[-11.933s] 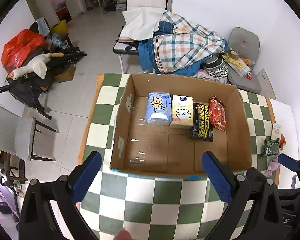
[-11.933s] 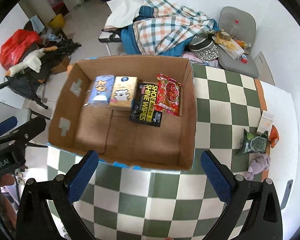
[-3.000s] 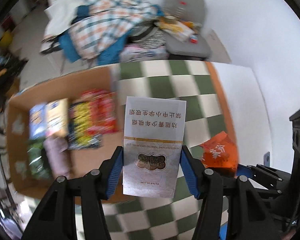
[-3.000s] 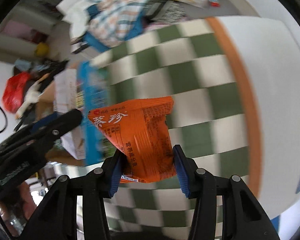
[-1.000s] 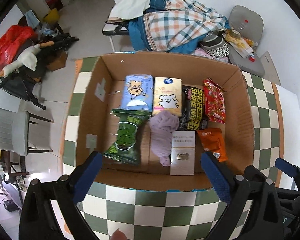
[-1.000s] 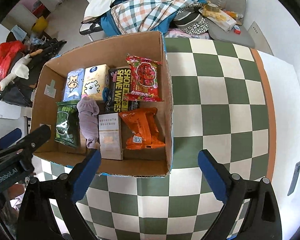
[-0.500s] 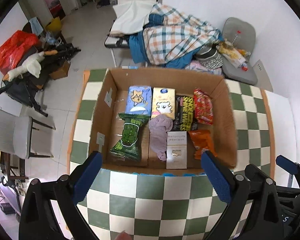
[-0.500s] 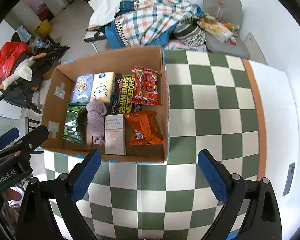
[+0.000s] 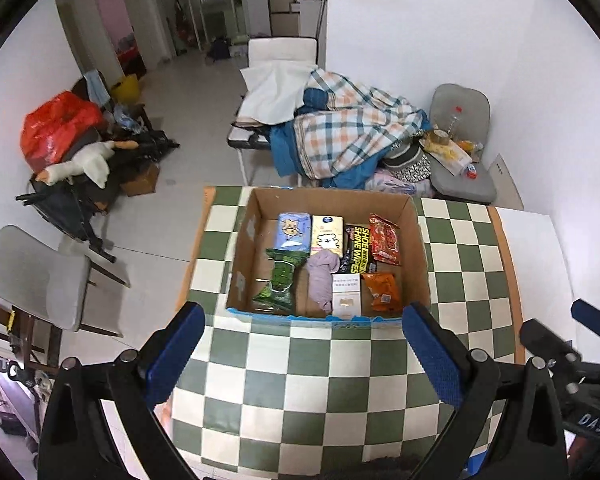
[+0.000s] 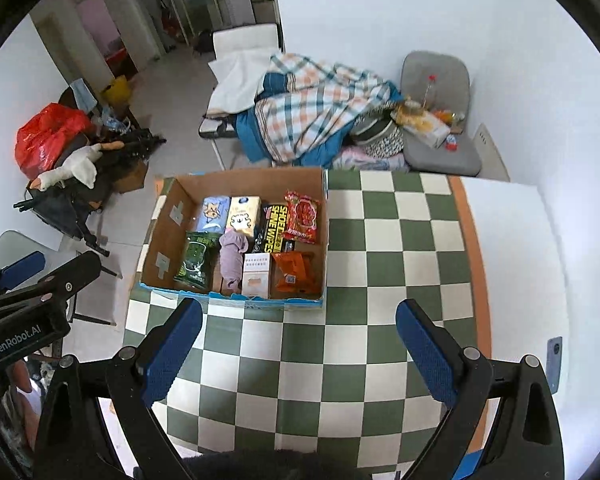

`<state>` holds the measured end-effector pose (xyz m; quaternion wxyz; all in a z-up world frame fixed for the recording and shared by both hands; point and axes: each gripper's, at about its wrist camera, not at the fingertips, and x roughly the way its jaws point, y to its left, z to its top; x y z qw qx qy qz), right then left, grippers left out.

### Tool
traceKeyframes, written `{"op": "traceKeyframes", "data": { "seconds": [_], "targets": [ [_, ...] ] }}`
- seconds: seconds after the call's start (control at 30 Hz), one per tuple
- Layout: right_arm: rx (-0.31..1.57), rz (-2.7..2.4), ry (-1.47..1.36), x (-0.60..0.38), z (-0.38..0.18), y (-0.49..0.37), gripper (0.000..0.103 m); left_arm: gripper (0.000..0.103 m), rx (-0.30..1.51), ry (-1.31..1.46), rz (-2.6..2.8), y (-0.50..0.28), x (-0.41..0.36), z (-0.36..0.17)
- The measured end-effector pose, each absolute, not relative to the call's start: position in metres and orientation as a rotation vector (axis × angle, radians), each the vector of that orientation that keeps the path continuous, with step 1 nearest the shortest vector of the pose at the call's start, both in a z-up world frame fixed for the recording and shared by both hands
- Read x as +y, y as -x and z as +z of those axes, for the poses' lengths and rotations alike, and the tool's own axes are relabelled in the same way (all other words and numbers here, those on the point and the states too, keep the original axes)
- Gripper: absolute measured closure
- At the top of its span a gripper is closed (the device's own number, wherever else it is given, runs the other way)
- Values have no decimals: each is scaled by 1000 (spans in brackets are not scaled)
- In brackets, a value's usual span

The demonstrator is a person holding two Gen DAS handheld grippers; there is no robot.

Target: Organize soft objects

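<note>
An open cardboard box (image 9: 418,256) (image 10: 159,240) stands on the green-and-white checked table (image 9: 320,392) (image 10: 380,280). In it lie a blue tissue pack (image 9: 292,232), a yellow tissue pack (image 9: 327,236), black shoe wipes (image 9: 359,252), a red snack bag (image 9: 385,240), a green pack (image 9: 279,284), a purple cloth (image 9: 320,276), a white carton (image 9: 346,295) and an orange packet (image 9: 382,292) (image 10: 296,270). My left gripper (image 9: 304,360) is open and empty, high above the table in front of the box. My right gripper (image 10: 300,356) is open and empty, likewise raised.
A chair piled with plaid bedding (image 9: 340,132) stands behind the table. A grey chair (image 9: 460,152) with clutter is at the back right. A grey chair (image 9: 32,276) and black gear with a red bag (image 9: 56,128) are on the left floor.
Both grippers have risen and pulled back from the box, so the box looks smaller and more of the room shows. Nothing in the box has moved.
</note>
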<state>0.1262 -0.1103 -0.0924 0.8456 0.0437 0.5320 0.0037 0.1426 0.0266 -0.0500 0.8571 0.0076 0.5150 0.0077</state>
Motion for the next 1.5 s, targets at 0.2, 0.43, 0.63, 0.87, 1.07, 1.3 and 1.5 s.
{"op": "traceKeyframes", "data": {
  "seconds": [0.2, 0.43, 0.63, 0.87, 1.07, 1.3, 1.5],
  "targets": [
    [1081, 16, -70, -108, -61, -101, 4, 2, 1047, 5, 26, -116, 29, -28],
    [1054, 14, -69, -111, -40, -87, 4, 2, 1021, 3, 29, -102, 28, -16],
    [1045, 7, -68, -112, -33, -83, 4, 2, 1011, -3, 16, -98, 24, -8],
    [1031, -12, -71, -118, -22, -80, 4, 2, 1016, -7, 3, -97, 19, -6],
    [1025, -27, -71, -120, -18, -80, 4, 2, 1009, -12, 9, -96, 20, -6],
    [1022, -30, -70, -121, -18, -81, 4, 2, 1007, -14, 12, -97, 24, -6],
    [1016, -31, -68, -120, -15, -79, 4, 2, 1002, -17, 17, -95, 24, -4]
  ]
}}
